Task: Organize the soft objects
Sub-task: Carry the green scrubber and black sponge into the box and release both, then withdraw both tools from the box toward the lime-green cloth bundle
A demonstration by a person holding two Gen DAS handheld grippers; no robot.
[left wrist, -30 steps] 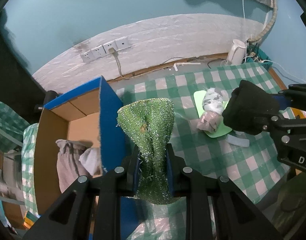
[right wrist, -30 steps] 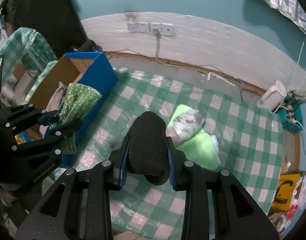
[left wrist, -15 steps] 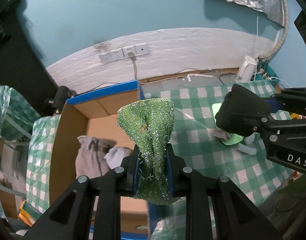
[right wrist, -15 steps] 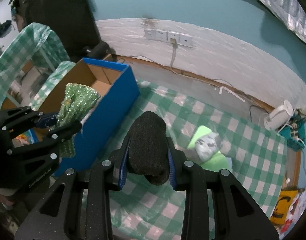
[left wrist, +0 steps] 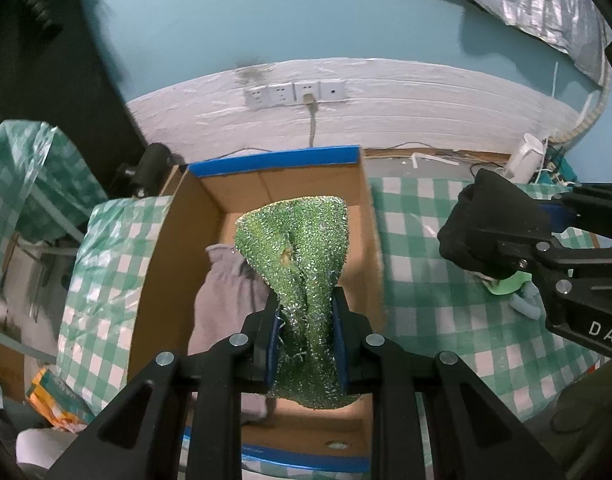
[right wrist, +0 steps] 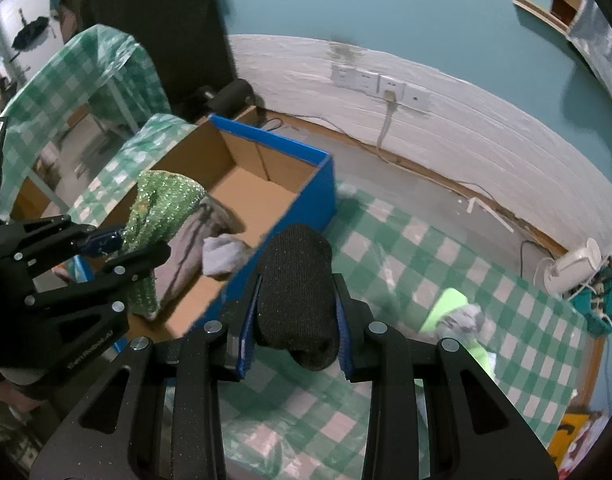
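Now the left gripper (left wrist: 304, 320) is closed on a green sparkly cloth (left wrist: 298, 248) above the cardboard box (left wrist: 162, 264). The right gripper (right wrist: 296, 312) is clamped on a black sock (right wrist: 296, 292) over the checkered table (right wrist: 425, 256).

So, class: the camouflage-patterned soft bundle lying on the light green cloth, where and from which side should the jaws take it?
Grip the camouflage bundle across its rounded middle, coming straight down from above. It lies low on the light green cloth, so a side approach would probably snag that cloth. Both grippers are full now, so one must unload first.
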